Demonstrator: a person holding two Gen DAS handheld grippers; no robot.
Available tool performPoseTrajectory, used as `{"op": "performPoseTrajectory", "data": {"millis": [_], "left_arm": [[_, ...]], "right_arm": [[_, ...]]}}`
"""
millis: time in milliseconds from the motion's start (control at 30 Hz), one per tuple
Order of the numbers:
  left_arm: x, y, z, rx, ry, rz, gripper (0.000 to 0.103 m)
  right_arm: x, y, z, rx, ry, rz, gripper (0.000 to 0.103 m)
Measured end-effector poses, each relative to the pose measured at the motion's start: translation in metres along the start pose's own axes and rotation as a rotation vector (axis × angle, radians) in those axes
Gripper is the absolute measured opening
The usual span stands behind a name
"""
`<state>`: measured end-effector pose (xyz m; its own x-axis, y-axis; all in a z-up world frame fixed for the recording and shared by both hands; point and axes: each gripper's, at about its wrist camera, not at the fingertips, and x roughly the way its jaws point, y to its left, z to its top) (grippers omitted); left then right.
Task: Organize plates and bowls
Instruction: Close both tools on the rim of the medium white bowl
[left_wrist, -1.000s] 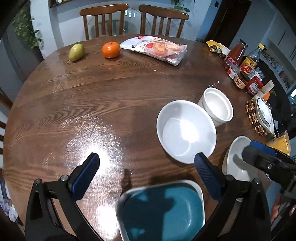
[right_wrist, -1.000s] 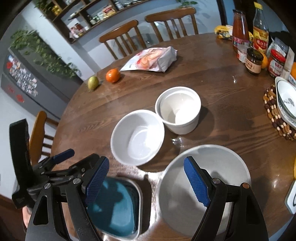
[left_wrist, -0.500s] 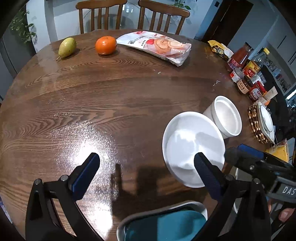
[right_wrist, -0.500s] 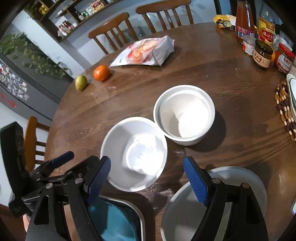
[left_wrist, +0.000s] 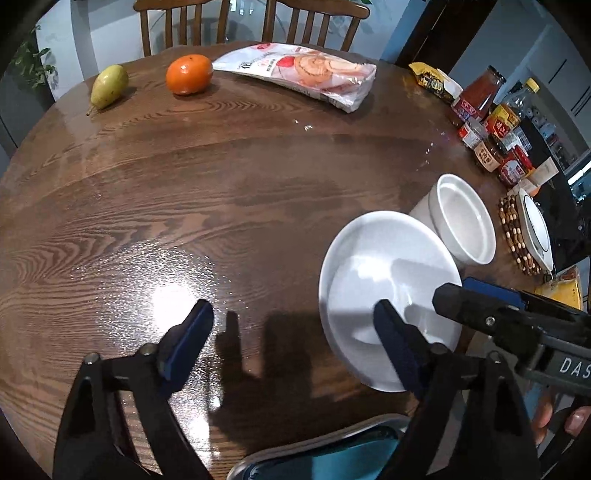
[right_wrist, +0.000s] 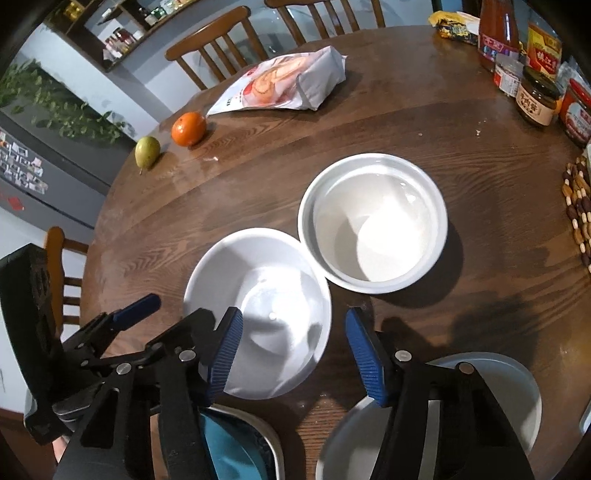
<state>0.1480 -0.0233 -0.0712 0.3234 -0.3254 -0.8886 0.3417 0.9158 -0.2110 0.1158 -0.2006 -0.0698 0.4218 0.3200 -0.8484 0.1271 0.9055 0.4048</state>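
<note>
The shallow white bowl (right_wrist: 258, 306) sits on the round wooden table (left_wrist: 184, 192) near your edge of it, and nothing is in it. Its rim touches, or very nearly touches, the deeper white bowl (right_wrist: 373, 221) just behind it to the right, which also holds nothing. Your right gripper (right_wrist: 291, 350) hangs over the near rim of the shallow bowl with its jaws apart: the left blue pad lies over the bowl's near-left side, the right pad is off to the bowl's right over bare wood, and neither is closed on anything. In the left wrist view that same gripper reaches in from the right across the shallow bowl.

Your left gripper (left_wrist: 295, 343) has its jaws wide apart too, holding nothing; its right finger overlaps the near part of the shallow bowl in that view, and its left finger is over bare wood.

At the very near edge lie a teal dish with a grey rim (right_wrist: 236, 443) on the left and a round pale plate (right_wrist: 491, 391) on the right, both partly hidden by the fingers.

Across the table lie a pear (left_wrist: 109, 86), an orange (left_wrist: 189, 74) and a snack bag (left_wrist: 303, 74). Sauce jars and bottles (right_wrist: 532, 70) crowd the right edge, near a beaded trivet (left_wrist: 513, 236) with a dish on it.
</note>
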Motion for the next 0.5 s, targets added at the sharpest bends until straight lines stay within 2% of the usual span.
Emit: {"op": "performPoseTrajectory", "data": {"millis": [67, 133, 233, 433, 467, 500], "left_arm": [[0.002, -0.001, 0.000, 0.005, 0.004, -0.001, 0.081], [0.005, -0.002, 0.000, 0.008, 0.008, -0.006, 0.070], [0.008, -0.005, 0.000, 0.009, 0.018, -0.018, 0.061], [0.012, -0.010, 0.000, 0.016, 0.022, -0.025, 0.057], [0.012, -0.011, 0.000, 0.017, 0.022, -0.025, 0.054], [0.013, -0.011, 0.000, 0.020, 0.023, -0.024, 0.043]], "right_arm": [[0.003, 0.001, 0.000, -0.003, 0.007, 0.005, 0.049], [0.005, 0.001, 0.001, -0.004, 0.014, 0.007, 0.048], [0.009, 0.002, 0.001, -0.006, 0.020, 0.010, 0.044], [0.011, 0.001, 0.002, -0.008, 0.024, 0.013, 0.037], [0.011, 0.001, 0.002, -0.010, 0.024, 0.013, 0.033], [0.012, 0.001, 0.002, -0.012, 0.023, 0.012, 0.030]]}}
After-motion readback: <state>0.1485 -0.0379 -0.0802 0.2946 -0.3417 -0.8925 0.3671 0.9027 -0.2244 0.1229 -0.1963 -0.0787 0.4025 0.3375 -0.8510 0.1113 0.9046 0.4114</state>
